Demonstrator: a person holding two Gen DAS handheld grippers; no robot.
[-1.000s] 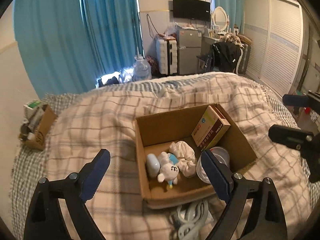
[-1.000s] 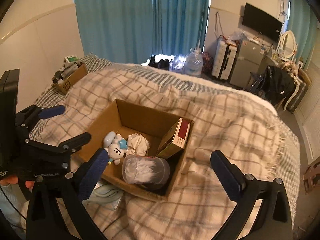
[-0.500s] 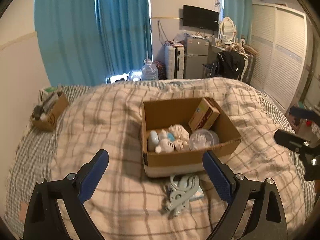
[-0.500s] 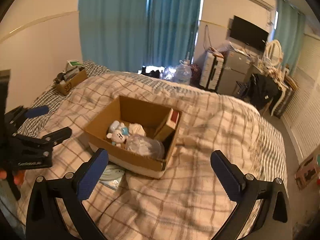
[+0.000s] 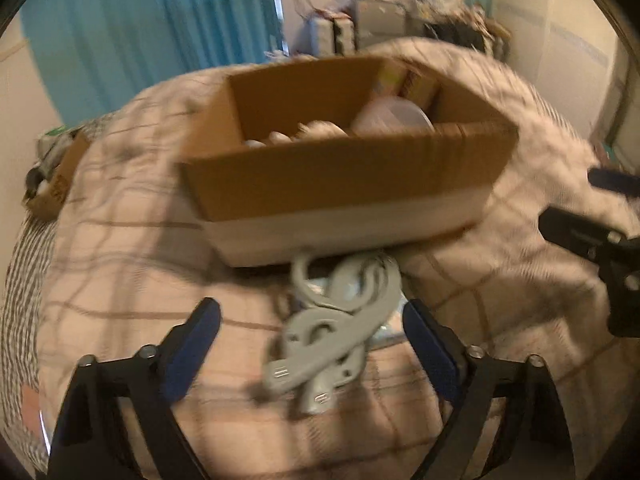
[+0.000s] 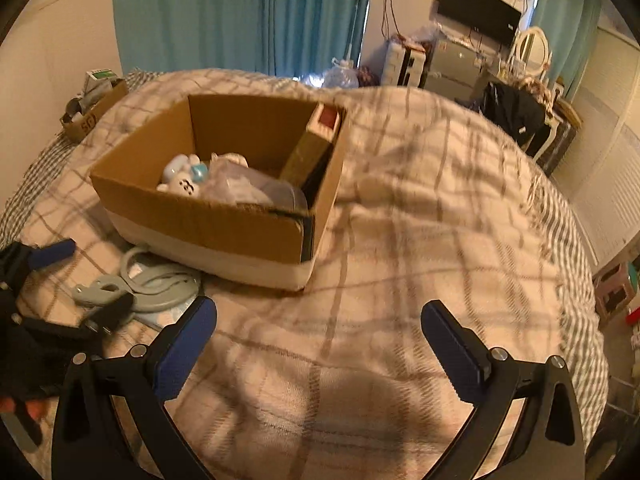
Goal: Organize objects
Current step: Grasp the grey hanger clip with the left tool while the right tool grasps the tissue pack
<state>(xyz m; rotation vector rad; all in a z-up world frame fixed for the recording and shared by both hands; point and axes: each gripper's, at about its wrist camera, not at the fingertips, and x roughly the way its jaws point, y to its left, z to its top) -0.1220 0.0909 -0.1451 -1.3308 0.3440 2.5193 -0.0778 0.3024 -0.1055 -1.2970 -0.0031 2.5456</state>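
Observation:
A cardboard box (image 5: 344, 184) sits on the plaid bedspread (image 6: 420, 248); it also shows in the right wrist view (image 6: 208, 220). It holds a white plush toy (image 6: 182, 182), a clear plastic container (image 6: 256, 192), white cloth and an upright carton (image 6: 316, 148). A grey plastic hanger clip bundle (image 5: 332, 332) lies on the bed in front of the box, also visible in the right wrist view (image 6: 148, 284). My left gripper (image 5: 312, 344) is open, low over the bed, with the grey bundle between its fingers. My right gripper (image 6: 320, 340) is open and empty over bare bedspread, right of the box.
A small cardboard box (image 6: 94, 108) of odds and ends sits at the bed's far left corner. Blue curtains (image 6: 240, 12), suitcases, a fridge and a TV stand beyond the bed. White wardrobe doors (image 6: 604, 132) line the right wall.
Both grippers have dropped lower and closer to the bed. The left one has moved down in front of the box, around the grey bundle. The left view is motion-blurred.

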